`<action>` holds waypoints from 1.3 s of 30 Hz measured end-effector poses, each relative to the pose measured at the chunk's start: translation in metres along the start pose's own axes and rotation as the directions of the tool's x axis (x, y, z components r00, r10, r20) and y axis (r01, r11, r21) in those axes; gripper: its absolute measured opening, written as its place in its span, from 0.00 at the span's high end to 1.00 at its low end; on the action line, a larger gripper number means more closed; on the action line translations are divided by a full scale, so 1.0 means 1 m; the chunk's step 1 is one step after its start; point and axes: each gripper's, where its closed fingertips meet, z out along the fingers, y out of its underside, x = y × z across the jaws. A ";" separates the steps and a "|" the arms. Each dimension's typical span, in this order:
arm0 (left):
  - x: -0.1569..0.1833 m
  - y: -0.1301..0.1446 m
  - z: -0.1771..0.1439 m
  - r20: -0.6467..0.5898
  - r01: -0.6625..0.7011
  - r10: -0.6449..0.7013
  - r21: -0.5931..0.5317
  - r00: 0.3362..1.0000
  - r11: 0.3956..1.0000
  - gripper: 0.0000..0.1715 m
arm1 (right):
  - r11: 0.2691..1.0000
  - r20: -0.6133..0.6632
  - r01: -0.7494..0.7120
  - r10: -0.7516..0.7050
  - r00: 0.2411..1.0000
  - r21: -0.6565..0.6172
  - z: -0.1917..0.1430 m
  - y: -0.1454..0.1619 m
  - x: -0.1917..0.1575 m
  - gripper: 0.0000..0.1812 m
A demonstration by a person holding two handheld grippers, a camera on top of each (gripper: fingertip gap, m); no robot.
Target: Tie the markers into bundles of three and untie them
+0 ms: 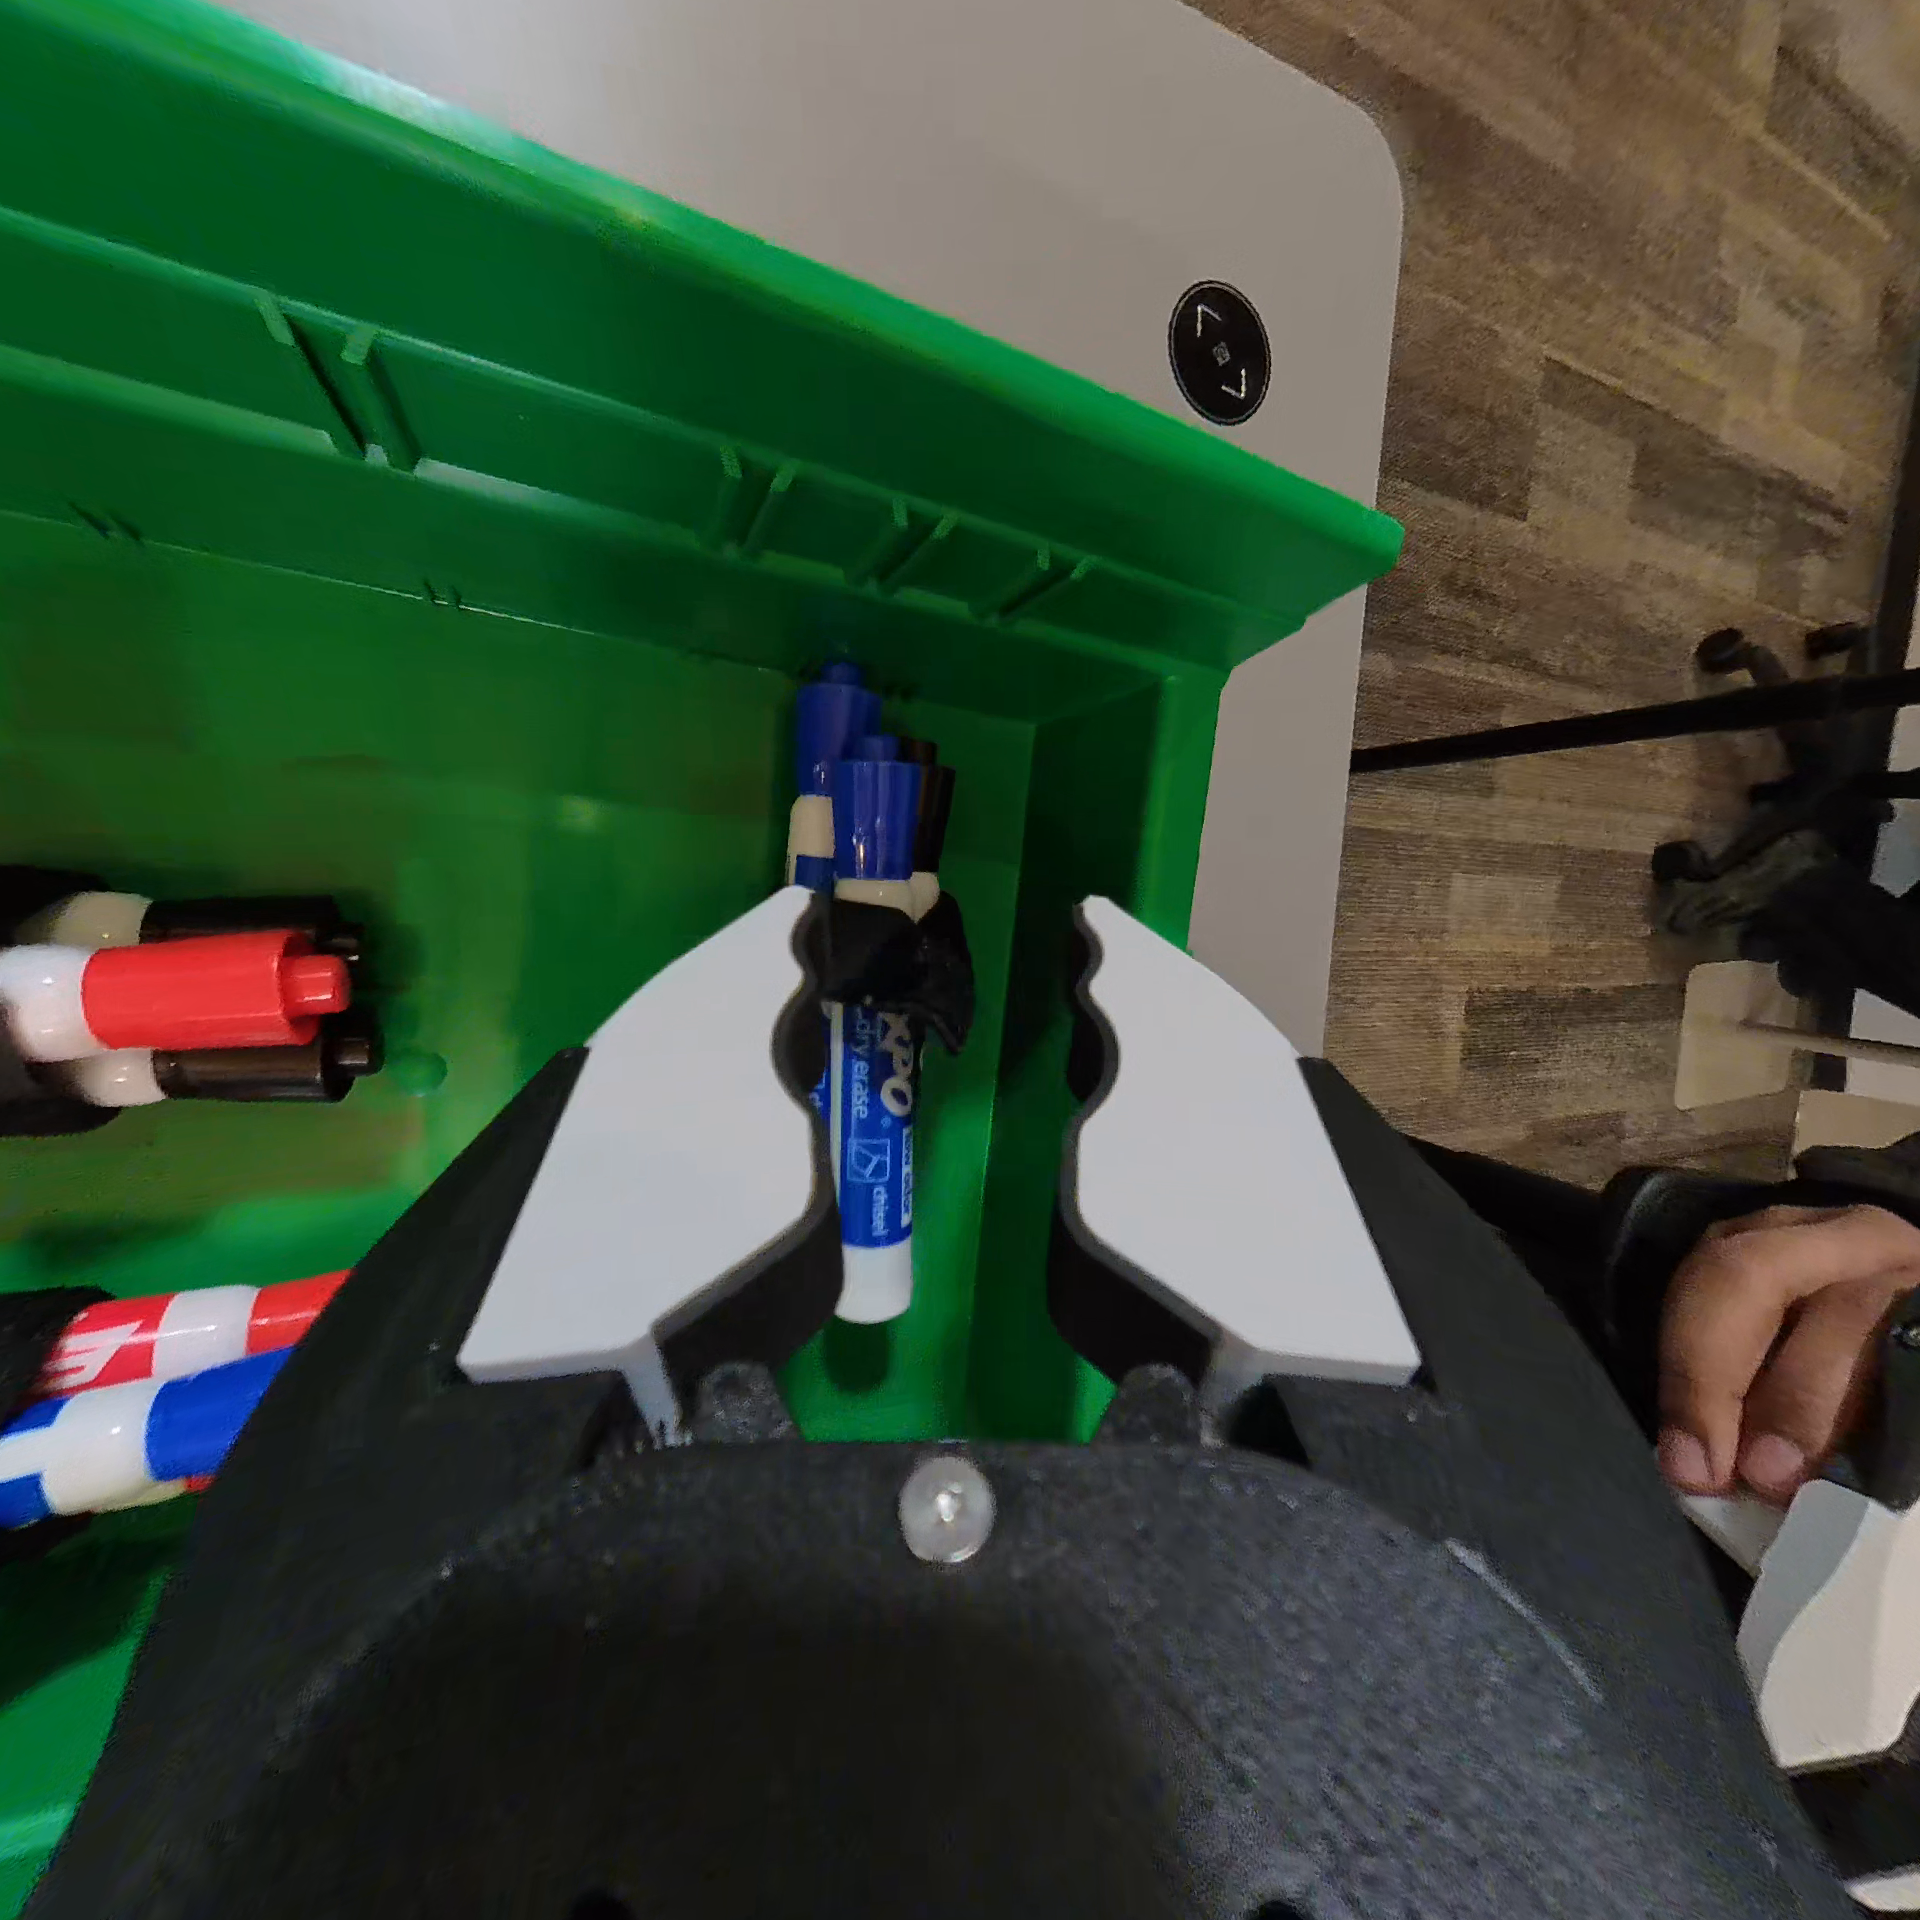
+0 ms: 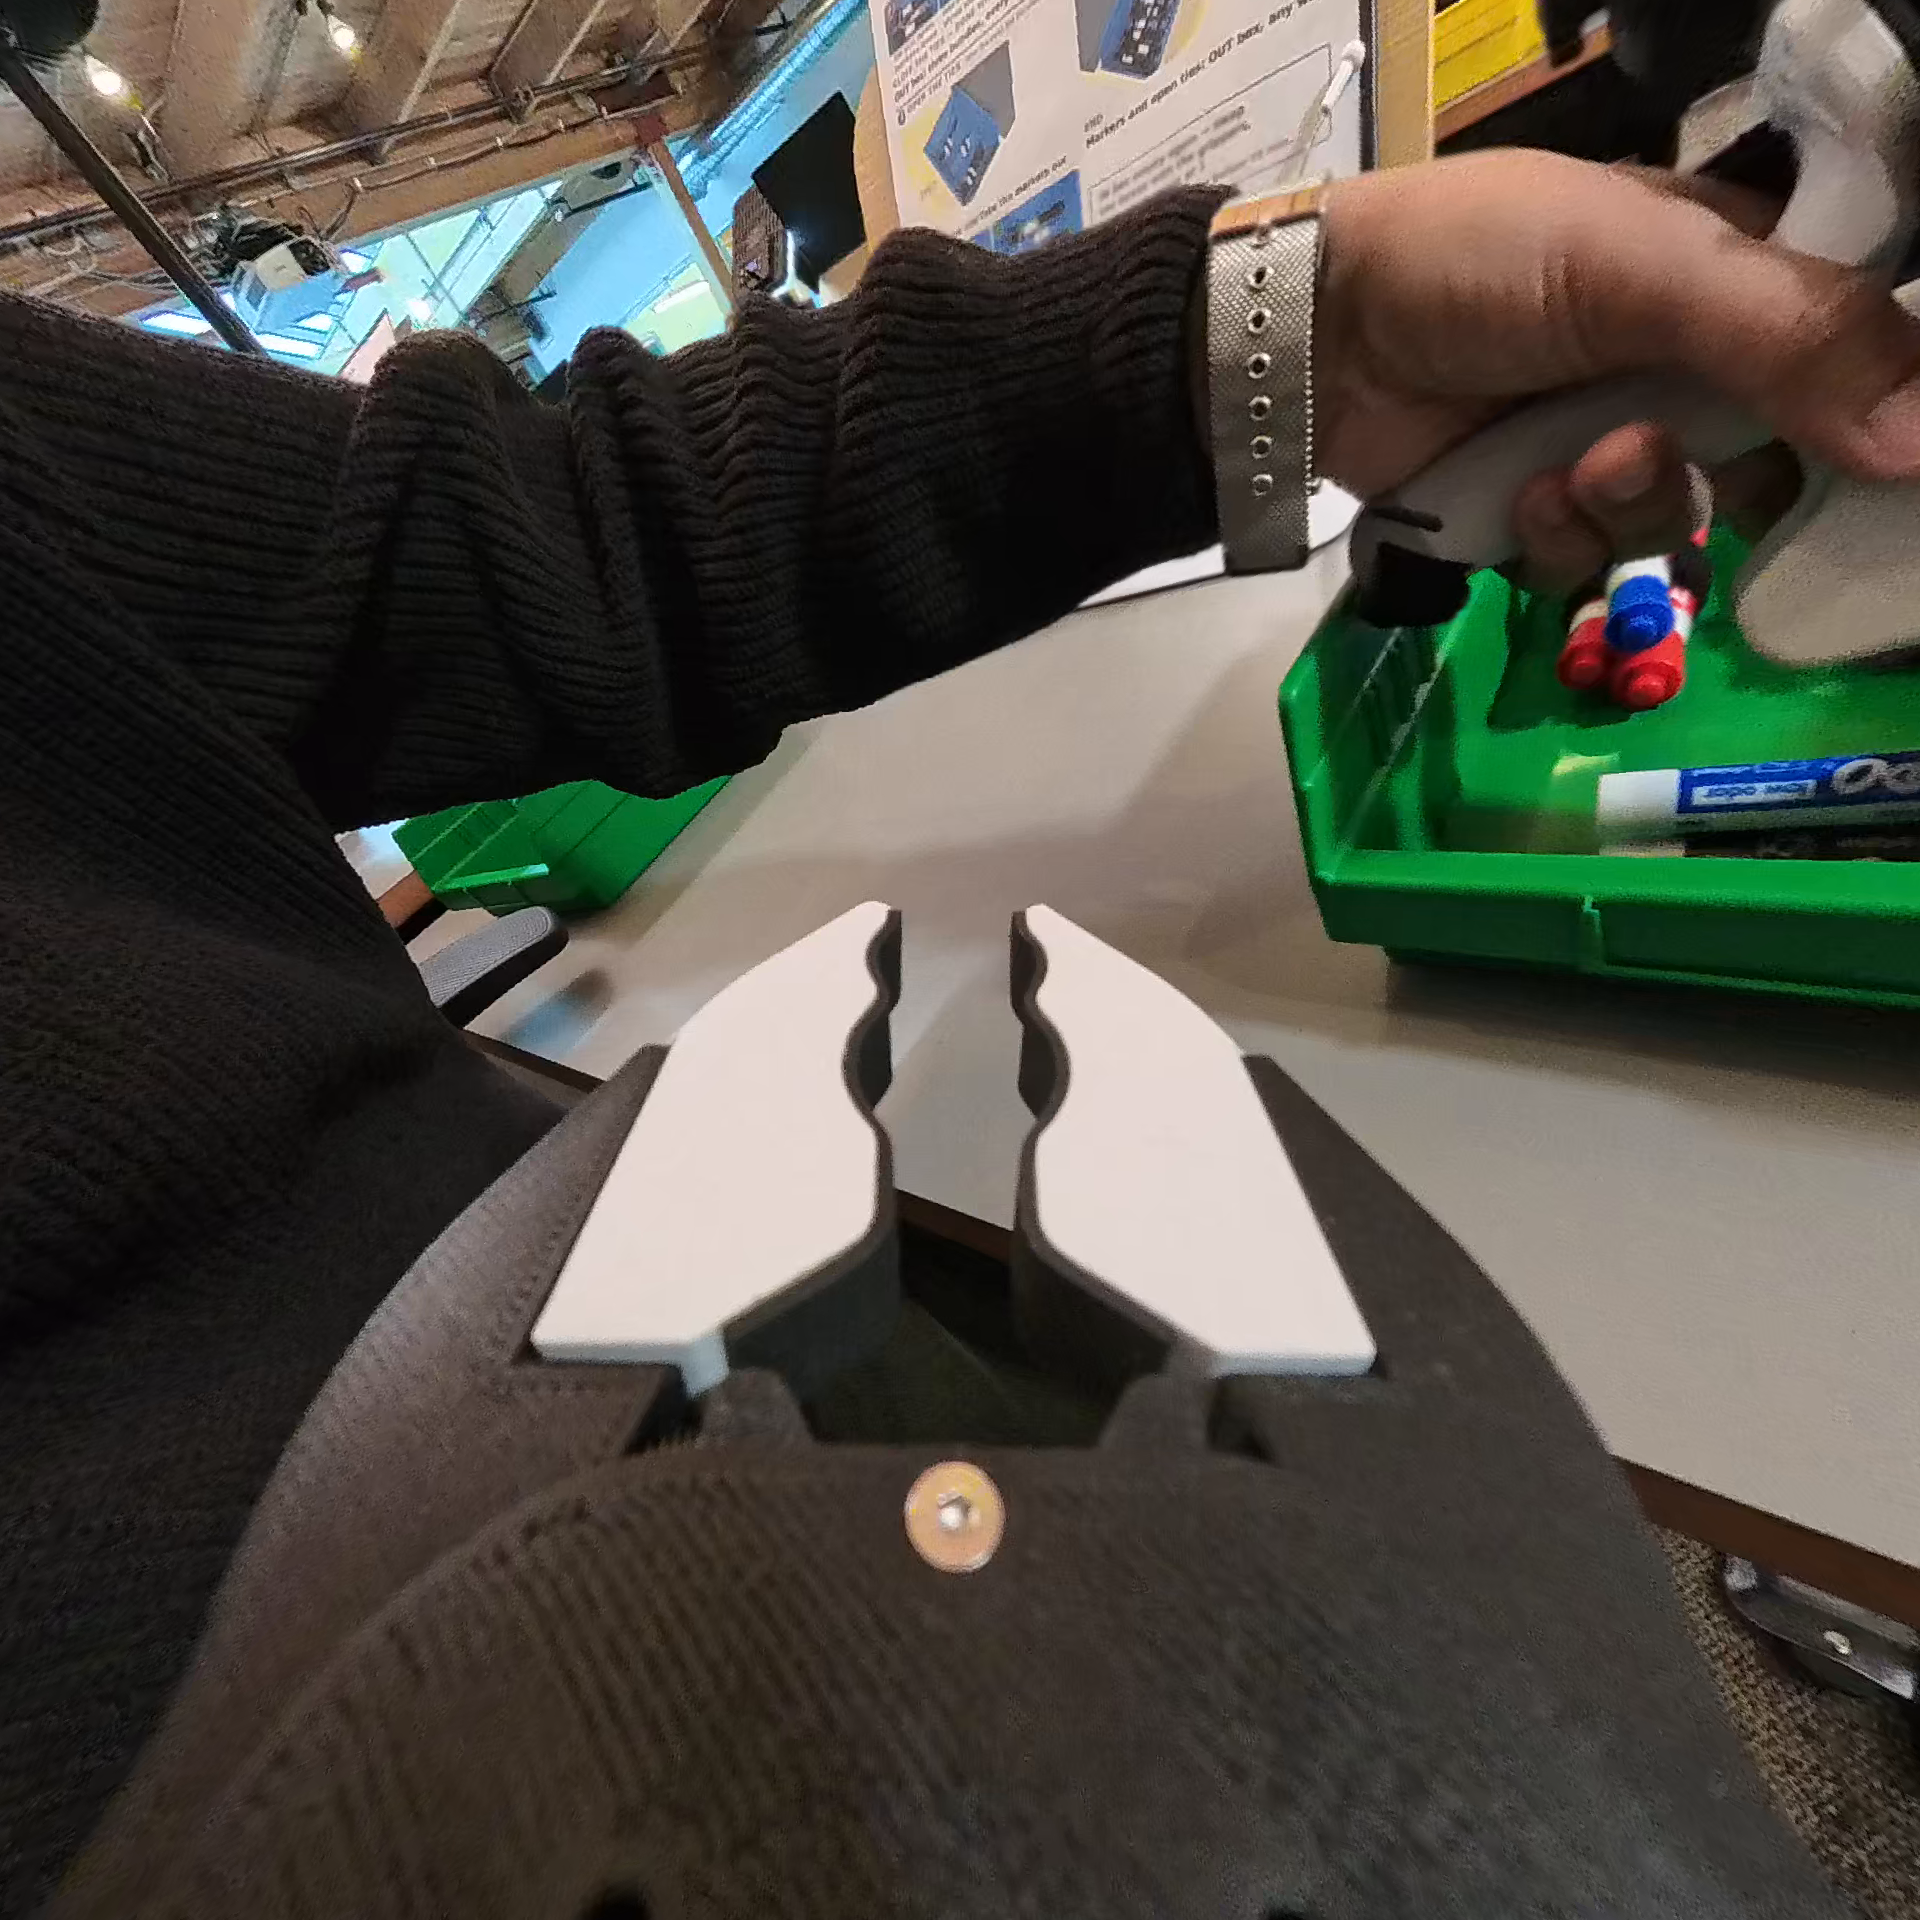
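Note:
My left gripper (image 1: 935, 904) is open inside a green bin (image 1: 520, 675), at its right corner. A bundle of blue and black markers (image 1: 871, 1122), bound by a black strap (image 1: 894, 966), lies between the jaws against the left finger (image 1: 675, 1143). The right finger (image 1: 1195, 1143) stands apart from it. My right gripper (image 2: 956, 914) is open a little and empty, over the white table (image 2: 1039, 779) near its front edge. The bin also shows at right in the right wrist view (image 2: 1558, 914), with a blue marker (image 2: 1766, 795) in it.
Two more marker bundles lie in the bin: red and black (image 1: 197, 987), red and blue (image 1: 156, 1382). A person's dark sleeve (image 2: 623, 520) and hand (image 2: 1558, 312) cross above the table. A second green bin (image 2: 561, 842) sits at far left. A black round disc (image 1: 1218, 351) is on the table. Some 25 cm of space lies between my two pairs of fingers.

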 end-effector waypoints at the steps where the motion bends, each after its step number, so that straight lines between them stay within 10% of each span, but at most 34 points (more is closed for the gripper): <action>1: 0.000 0.001 -0.003 0.014 -0.015 0.015 0.003 1.000 1.000 0.72 | 1.000 0.000 0.000 0.000 1.000 0.000 0.000 0.000 0.000 0.89; 11: 0.033 0.017 -0.113 0.224 -0.308 0.239 0.357 0.945 0.882 0.73 | 0.997 -0.010 0.046 -0.047 0.999 -0.054 0.005 0.010 -0.002 0.89; 24: -0.038 0.314 -0.179 0.382 0.011 -0.295 0.596 0.876 0.803 0.73 | 0.999 -0.046 0.029 -0.030 0.998 -0.029 0.029 0.011 0.008 0.82; 31: -0.019 0.363 -0.205 0.268 0.080 -0.375 0.711 0.888 0.698 0.72 | 0.993 -0.007 0.107 -0.108 0.994 -0.050 0.090 0.008 -0.002 0.80; 39: 0.013 0.417 -0.200 0.084 0.260 -0.491 0.764 0.867 0.591 0.72 | 0.990 0.338 0.002 0.046 0.940 -0.139 0.179 0.021 -0.073 0.80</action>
